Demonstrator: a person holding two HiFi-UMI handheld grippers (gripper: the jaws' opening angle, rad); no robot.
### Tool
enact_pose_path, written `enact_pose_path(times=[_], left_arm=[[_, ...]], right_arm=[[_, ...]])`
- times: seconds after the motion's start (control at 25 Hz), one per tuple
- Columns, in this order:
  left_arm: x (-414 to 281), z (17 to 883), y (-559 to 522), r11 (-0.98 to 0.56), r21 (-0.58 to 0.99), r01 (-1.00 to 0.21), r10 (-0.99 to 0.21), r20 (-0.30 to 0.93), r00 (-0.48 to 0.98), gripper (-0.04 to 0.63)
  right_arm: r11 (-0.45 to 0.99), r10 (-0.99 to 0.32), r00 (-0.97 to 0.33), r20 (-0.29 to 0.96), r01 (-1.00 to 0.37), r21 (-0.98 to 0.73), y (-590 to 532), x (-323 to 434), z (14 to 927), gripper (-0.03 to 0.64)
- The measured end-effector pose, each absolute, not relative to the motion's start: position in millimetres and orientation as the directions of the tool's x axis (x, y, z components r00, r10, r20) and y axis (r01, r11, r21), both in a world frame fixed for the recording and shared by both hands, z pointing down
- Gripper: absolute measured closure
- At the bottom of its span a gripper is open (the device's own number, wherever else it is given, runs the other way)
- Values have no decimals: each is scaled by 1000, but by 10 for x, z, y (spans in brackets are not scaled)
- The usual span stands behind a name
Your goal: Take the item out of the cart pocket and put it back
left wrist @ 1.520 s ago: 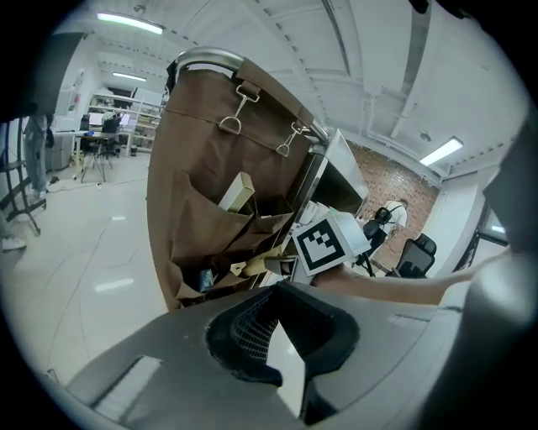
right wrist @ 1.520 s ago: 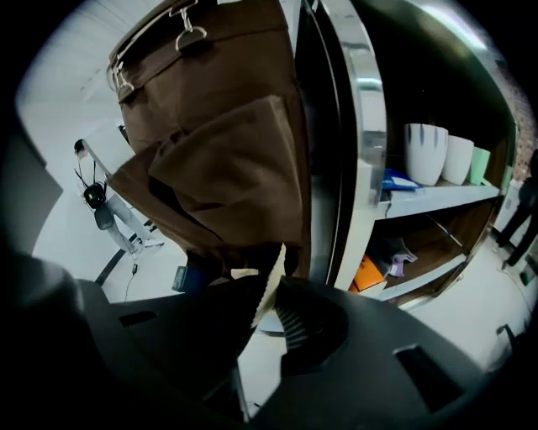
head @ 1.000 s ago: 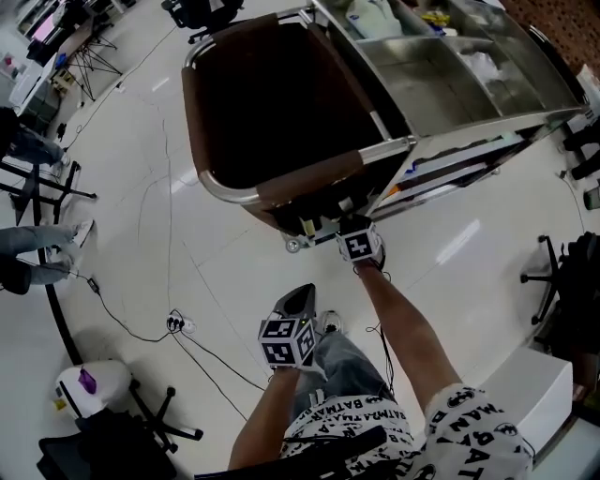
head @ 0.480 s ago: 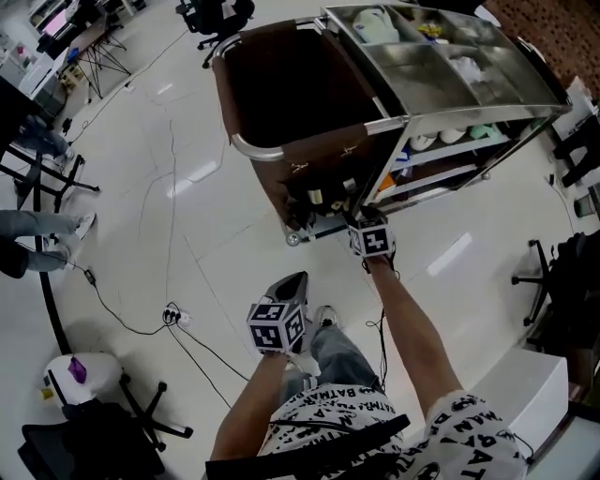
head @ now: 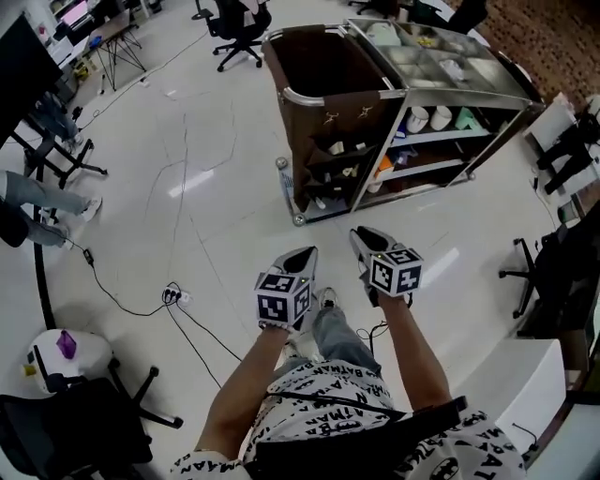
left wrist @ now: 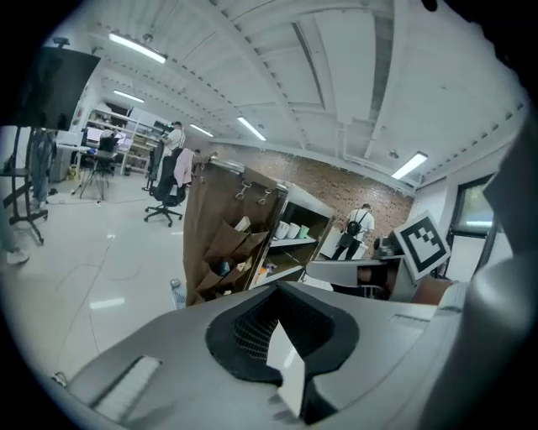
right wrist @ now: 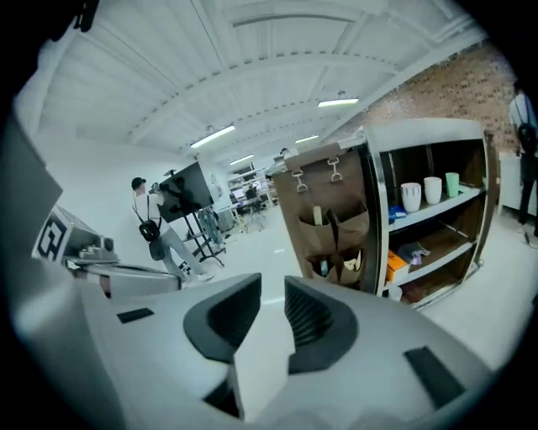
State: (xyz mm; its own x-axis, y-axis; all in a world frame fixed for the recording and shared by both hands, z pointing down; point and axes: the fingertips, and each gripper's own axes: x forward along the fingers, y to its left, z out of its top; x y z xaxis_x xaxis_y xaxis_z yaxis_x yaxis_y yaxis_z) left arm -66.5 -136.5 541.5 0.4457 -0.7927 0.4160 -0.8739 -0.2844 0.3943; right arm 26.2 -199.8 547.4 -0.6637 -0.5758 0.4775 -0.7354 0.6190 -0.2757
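The cart (head: 473, 86) stands a good step ahead of me, with a brown fabric side panel of pockets (head: 334, 167) that hold several small items. Both grippers hang low over the floor, well short of it. My left gripper (head: 307, 255) points at the cart with its jaws together and nothing in them. My right gripper (head: 360, 240) has a narrow gap between its pads, its jaws are closing, and nothing is between them. The pockets (left wrist: 220, 252) show at the centre of the left gripper view behind the left gripper (left wrist: 278, 291). In the right gripper view the pockets (right wrist: 338, 238) lie beyond the right gripper (right wrist: 271, 291).
White cups (head: 427, 118) sit on the cart's shelf. Cables and a power strip (head: 177, 322) lie on the floor at left. Office chairs (head: 242, 21) stand behind the cart, another chair (head: 89, 433) at lower left. A white counter (head: 525, 394) is at right.
The view has pulled back from the cart, which is now farther off. My right gripper has come away from the pocket panel towards me. The left gripper stays low.
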Motion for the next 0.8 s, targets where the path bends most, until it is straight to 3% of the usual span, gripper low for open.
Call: enact_pose_path(times=[0.04,0.12,0.8], left_arm=[[-667,5363,-1245,-297,393,-870,-795,403,454,594],[-666,5264,-1055,-306,407,-860,-801,377,464,594],[-108,4834,-645,-315,444,-839,-820,318,476,594]], right_arm=[[625,-580,-672,460,-729,-278,-1789,224,5361,540],[634,-591,-681,433,-724,-273,-1454,171,5177,615],[643,-592,-695,407,-713,-282,-750,550,4862,617]])
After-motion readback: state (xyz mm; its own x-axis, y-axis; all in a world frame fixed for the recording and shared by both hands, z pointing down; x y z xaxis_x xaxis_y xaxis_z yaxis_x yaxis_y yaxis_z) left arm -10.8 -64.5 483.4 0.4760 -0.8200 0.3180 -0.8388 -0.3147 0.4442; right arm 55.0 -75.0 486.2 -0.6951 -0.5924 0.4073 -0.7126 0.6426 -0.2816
